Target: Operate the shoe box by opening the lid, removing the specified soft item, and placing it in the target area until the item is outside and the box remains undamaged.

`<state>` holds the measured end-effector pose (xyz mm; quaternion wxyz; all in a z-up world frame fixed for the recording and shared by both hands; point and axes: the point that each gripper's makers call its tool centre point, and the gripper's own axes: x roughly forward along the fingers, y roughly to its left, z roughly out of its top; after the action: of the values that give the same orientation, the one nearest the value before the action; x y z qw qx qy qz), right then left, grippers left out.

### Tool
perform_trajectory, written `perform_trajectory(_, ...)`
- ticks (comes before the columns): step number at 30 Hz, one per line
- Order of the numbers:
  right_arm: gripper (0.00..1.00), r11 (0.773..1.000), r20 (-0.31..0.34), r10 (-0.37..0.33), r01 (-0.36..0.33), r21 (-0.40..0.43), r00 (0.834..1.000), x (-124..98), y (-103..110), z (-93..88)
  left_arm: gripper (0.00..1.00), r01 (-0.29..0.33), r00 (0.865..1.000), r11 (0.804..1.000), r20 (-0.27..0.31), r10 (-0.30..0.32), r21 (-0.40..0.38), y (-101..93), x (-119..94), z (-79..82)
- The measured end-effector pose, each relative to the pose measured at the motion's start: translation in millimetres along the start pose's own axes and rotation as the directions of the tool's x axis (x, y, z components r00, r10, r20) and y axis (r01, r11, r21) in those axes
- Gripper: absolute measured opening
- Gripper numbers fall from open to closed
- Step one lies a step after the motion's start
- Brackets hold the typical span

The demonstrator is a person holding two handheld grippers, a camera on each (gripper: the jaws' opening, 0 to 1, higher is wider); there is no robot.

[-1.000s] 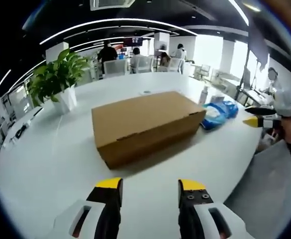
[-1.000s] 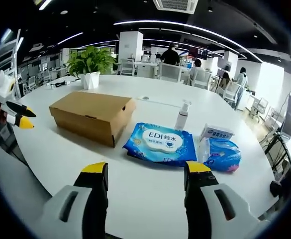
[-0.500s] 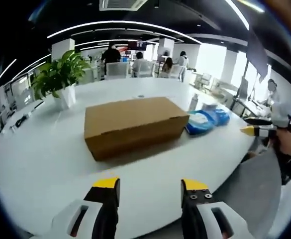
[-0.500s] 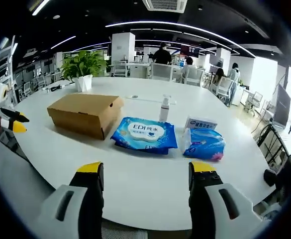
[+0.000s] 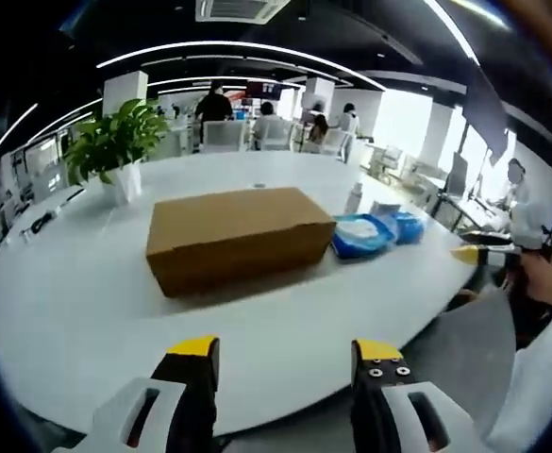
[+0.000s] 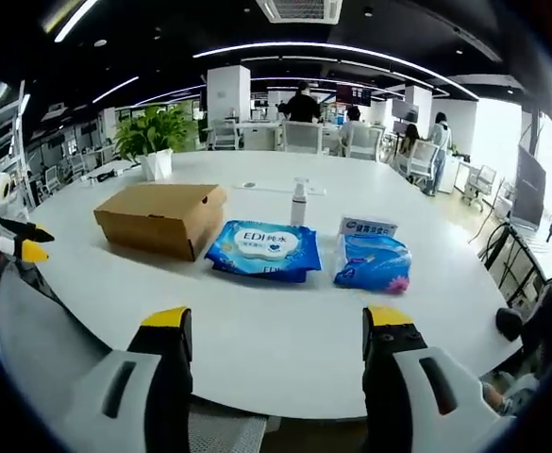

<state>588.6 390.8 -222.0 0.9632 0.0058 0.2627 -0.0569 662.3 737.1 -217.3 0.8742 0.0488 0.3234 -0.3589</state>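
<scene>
Nothing of the task looks begun; the shoe box [image 5: 238, 236] sits closed on the white bench [image 5: 77, 302], lid down and flaps tucked, so opening, taking out the soft item and setting it down all remain; the box is plain brown cardboard, unmarked and undented, lying beside a blue wet-wipe pack [image 6: 261, 248] and a second blue pack [image 6: 373, 260]; left claw [image 5: 286, 351] gapes empty, well short of the box; right claw [image 6: 278, 325] likewise parted, holding nothing.
</scene>
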Motion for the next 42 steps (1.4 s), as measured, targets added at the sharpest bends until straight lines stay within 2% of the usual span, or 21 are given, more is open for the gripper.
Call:
perform_trajectory(13, 0.72, 0.999, 0.004, 0.004, -0.004, 0.032, 1.000, -16.7, 9.8, -12.3, 0.58, 0.011, 1.000, 1.000, 0.019, -0.011, 0.004, -10.6, -2.3, -0.2)
perform_trajectory(20, 0.73, 0.999, 0.003, 0.031, -0.031, 0.026, 1.000, -24.4, 14.1, -16.9, 0.60, -0.010, 0.999, 1.000, 0.042, 0.010, -0.011, -20.5, -10.0, -4.5)
perform_trajectory(24, 0.75, 0.999, 0.006, 0.025, -0.025, 0.031, 1.000, -26.6, 14.4, -20.1, 0.62, -0.004, 0.999, 1.000, 0.048, 0.005, -0.008, -23.6, -12.1, -8.9)
perform_trajectory(26, 0.77, 0.998, 0.020, 0.018, -0.019, 0.064, 1.000, -27.7, 17.6, -19.7, 0.63, 0.021, 0.996, 0.999, 0.088, -0.018, -0.033, -22.6, -8.6, -10.1)
perform_trajectory(28, 0.78, 0.996, 0.033, 0.020, -0.023, 0.085, 0.999, -26.0, 23.2, -19.6, 0.66, 0.026, 0.995, 0.997, 0.099, -0.019, -0.071, -18.1, -6.2, -14.0)
perform_trajectory(29, 0.78, 0.996, 0.047, 0.018, -0.022, 0.089, 0.999, -25.7, 25.9, -17.6, 0.67, 0.030, 0.990, 0.997, 0.137, -0.020, -0.076, -15.4, -5.9, -11.4)
perform_trajectory(32, 0.78, 0.995, 0.068, 0.021, -0.027, 0.093, 0.997, -24.3, 36.7, -15.4, 0.66, 0.008, 0.991, 0.999, 0.135, 0.000, -0.052, -13.0, -9.5, -11.3)
perform_trajectory(35, 0.79, 0.997, 0.084, 0.018, -0.024, 0.077, 0.996, -24.5, 46.8, -15.5, 0.67, 0.018, 0.986, 0.999, 0.165, -0.009, -0.048, -12.3, -13.8, -8.8)
perform_trajectory(37, 0.76, 0.998, 0.073, -0.012, 0.008, 0.060, 0.997, -25.4, 42.4, -17.5, 0.67, 0.025, 0.987, 0.999, 0.159, -0.019, -0.030, -18.6, -11.8, -8.5)
perform_trajectory(42, 0.77, 0.998, 0.071, -0.024, 0.019, 0.065, 0.997, -25.2, 37.8, -18.4, 0.68, 0.027, 0.987, 1.000, 0.156, -0.025, -0.012, -15.2, -11.1, -11.4)
